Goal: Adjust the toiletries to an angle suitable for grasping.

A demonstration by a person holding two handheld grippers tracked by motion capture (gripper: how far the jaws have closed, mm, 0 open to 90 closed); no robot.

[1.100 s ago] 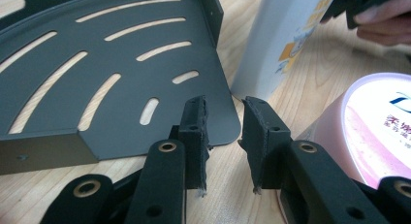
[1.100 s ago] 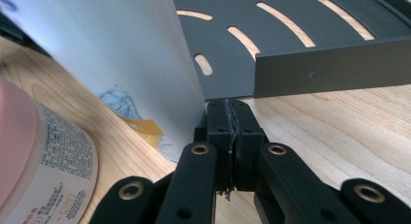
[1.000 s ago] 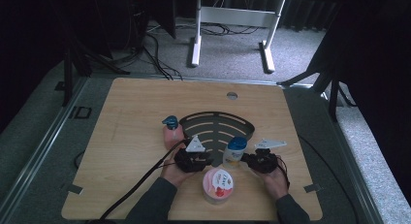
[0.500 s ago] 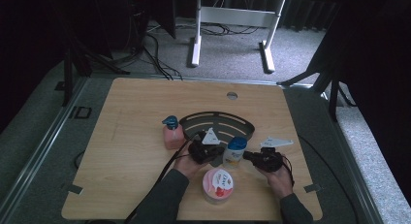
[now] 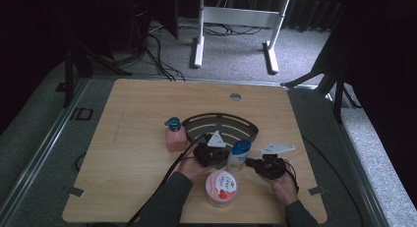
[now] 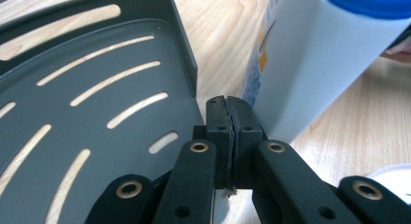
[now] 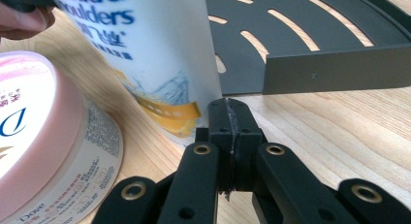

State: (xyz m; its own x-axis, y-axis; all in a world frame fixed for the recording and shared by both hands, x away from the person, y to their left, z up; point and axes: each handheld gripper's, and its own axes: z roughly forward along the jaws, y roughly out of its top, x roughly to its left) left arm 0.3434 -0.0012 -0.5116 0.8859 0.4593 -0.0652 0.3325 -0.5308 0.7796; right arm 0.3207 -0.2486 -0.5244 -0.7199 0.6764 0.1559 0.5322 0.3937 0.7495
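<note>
Nearest the person's edge of the wooden table (image 5: 128, 114), a round pink Dove tub (image 5: 221, 186) sits between the two forearms, its lid facing up. In the right gripper view the same tub (image 7: 43, 151) lies low at the left, close to the foot of the bottle.

Just beyond the tub stands a white shampoo bottle (image 5: 239, 155) with a blue cap, flanked by both tools. The left gripper (image 5: 210, 155) is at the bottle's left side; its jaws have just been closing and are now pressed together with nothing between them, pad against pad. In the left gripper view the closed tips (image 6: 228, 118) sit right beside the white bottle wall (image 6: 310, 73), which leans across the upper right of that picture; whether tip and bottle touch cannot be told. The right gripper (image 5: 265, 166) is at the bottle's right side, also with jaws pressed together and empty. In the right gripper view its tips (image 7: 228, 118) lie just beside the lower edge of the bottle (image 7: 160, 54), by the orange and blue print.

Behind the bottle lies a dark grey slotted corner shelf (image 5: 222, 125), flat on the wood, its straight rim toward the person; the bottle stands just outside that rim. To the shelf's left stands a pink soap dispenser (image 5: 175, 135) with a blue pump, apart from both tools.

Beyond the table, a white frame stand (image 5: 236, 25) rests on grey carpet
</note>
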